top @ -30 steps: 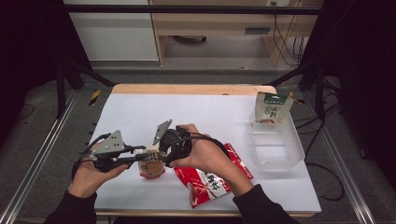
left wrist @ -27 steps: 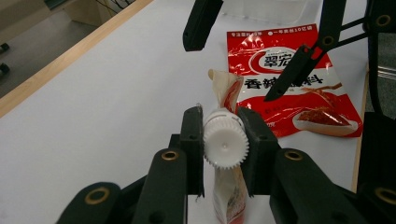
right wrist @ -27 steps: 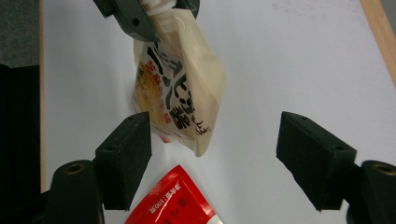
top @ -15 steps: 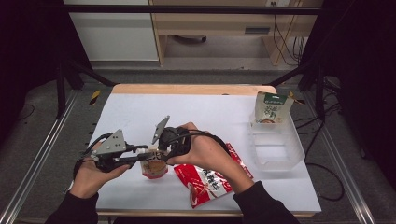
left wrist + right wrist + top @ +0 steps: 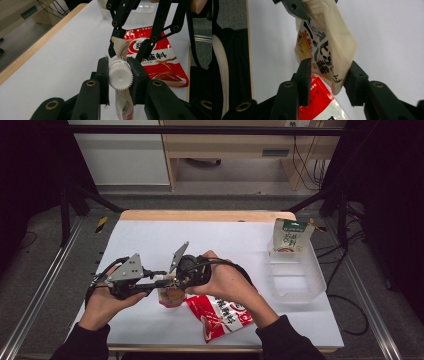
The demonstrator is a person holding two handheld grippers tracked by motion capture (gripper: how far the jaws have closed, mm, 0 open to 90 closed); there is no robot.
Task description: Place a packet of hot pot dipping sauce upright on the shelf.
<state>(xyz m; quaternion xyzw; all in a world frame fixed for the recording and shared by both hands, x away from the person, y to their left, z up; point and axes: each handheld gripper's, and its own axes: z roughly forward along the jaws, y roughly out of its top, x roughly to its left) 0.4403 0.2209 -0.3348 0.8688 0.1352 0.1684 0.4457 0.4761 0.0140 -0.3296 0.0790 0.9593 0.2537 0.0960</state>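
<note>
A small cream spout pouch [image 5: 172,297] with dark lettering hangs just above the white table [image 5: 225,240]. My left gripper [image 5: 121,72] is shut on its white ribbed cap [image 5: 120,77], and the pouch [image 5: 123,48] dangles from it. In the high view the left gripper [image 5: 162,279] comes in from the left. My right gripper [image 5: 328,75] reaches in from the right, with the pouch body [image 5: 327,47] between its jaws. Those jaws have just been closing, and both pads now touch the pouch's edges. In the high view the right gripper [image 5: 173,287] points down at the pouch.
A red seasoning packet [image 5: 220,312] lies flat under and right of the pouch, near the table's front edge. A clear plastic tub [image 5: 295,280] stands at the right, with a green-and-white bag [image 5: 290,236] upright at its far end. A wooden strip edges the far side.
The right gripper's jaws have come in around the pouch body. Both hands stay roughly where they were, with the left still holding the cap.
</note>
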